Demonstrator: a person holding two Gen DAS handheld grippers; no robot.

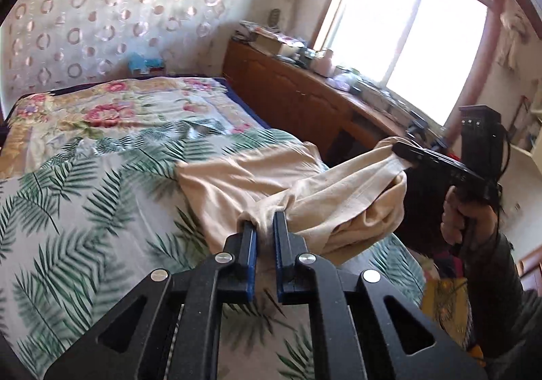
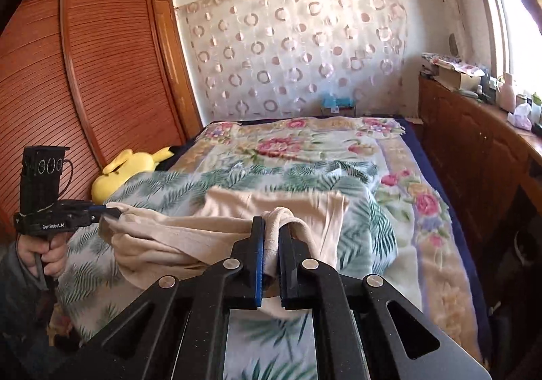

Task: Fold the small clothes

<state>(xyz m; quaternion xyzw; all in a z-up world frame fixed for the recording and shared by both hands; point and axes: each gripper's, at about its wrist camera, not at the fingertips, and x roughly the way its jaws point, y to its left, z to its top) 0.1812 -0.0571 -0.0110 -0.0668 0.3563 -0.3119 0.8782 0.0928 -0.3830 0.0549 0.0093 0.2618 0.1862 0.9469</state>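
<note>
Bed (image 1: 101, 176) filling most of both views, covered by a palm-leaf sheet (image 1: 84, 210) near the cameras and a floral blanket (image 2: 305, 146) toward the far wall. Ring-patterned curtain (image 2: 291, 51) hanging behind the bed's far end. Slatted wooden wardrobe (image 2: 84, 75) on one side, low wooden cabinet (image 1: 298, 92) with clutter under the bright window (image 1: 406, 41) on the other. Yellow plush toy (image 2: 128, 170) lying at the bed's edge beside the wardrobe.

Beige garment (image 1: 257, 183) spread partly on the palm-leaf sheet, its near edge lifted off the bed and stretched between the two tools. Left gripper (image 1: 265, 227) clamped on a bunched piece of that edge, blue pads pressing cloth from both sides. Right gripper (image 2: 271, 237) likewise closed on a gathered fold of the same garment, fabric looping over one finger. Both tools held apart, cloth sagging between them. Motion blur softening the fabric's outline.
</note>
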